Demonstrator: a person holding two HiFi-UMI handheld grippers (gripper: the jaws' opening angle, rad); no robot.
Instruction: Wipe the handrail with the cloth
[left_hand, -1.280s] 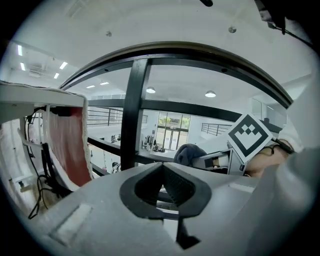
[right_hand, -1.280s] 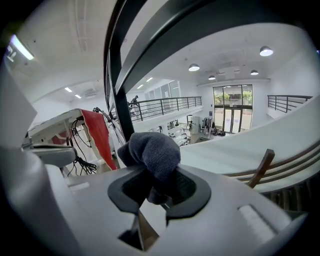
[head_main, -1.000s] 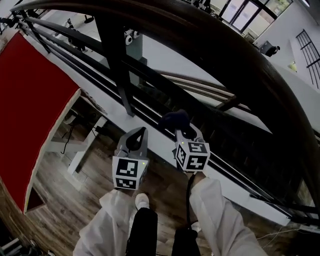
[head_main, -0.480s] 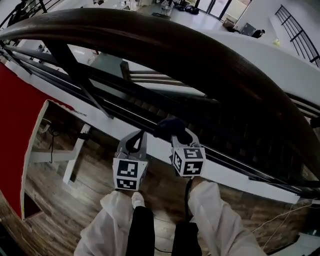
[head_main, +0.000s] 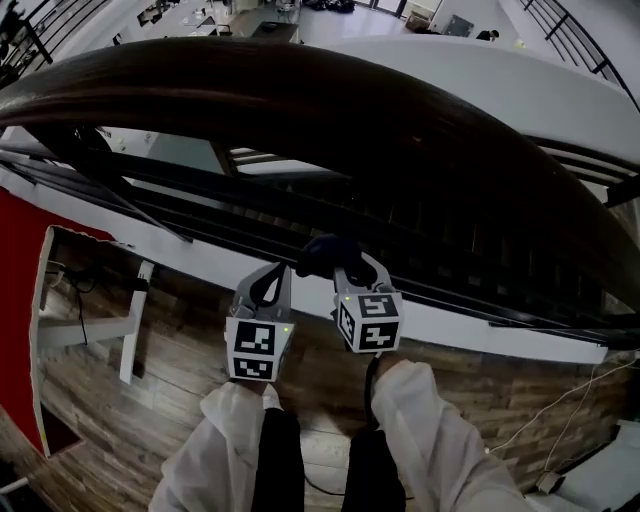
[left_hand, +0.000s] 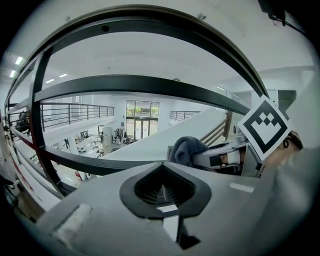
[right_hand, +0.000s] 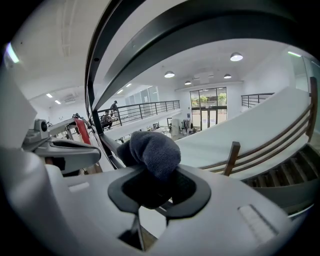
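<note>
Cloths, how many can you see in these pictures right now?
1. A dark cloth is bunched in the right gripper's jaws, below the wooden handrail. The left gripper's jaws are shut with nothing between them. No other cloth shows.

Handrail (head_main: 330, 110): dark wood, smooth, with a low-gloss varnish sheen. The bars (left_hand: 140, 85) under the handrail look like black painted metal with a smooth satin finish, and the floor (head_main: 150, 400) below the handrail is wood plank, grain visible, dull. Cloth (right_hand: 152, 150) is dark grey-blue knit or fleece, matt, fuzzy nap. Left claw (head_main: 272, 283) and right claw (head_main: 340, 268) are pale grey matt plastic shells with black ribbed, rubbery-looking pads; marker cubes (head_main: 251, 350) are matt white with black print, and the sleeves (head_main: 440, 440) below the handrail are white cloth, creased, matt.
</note>
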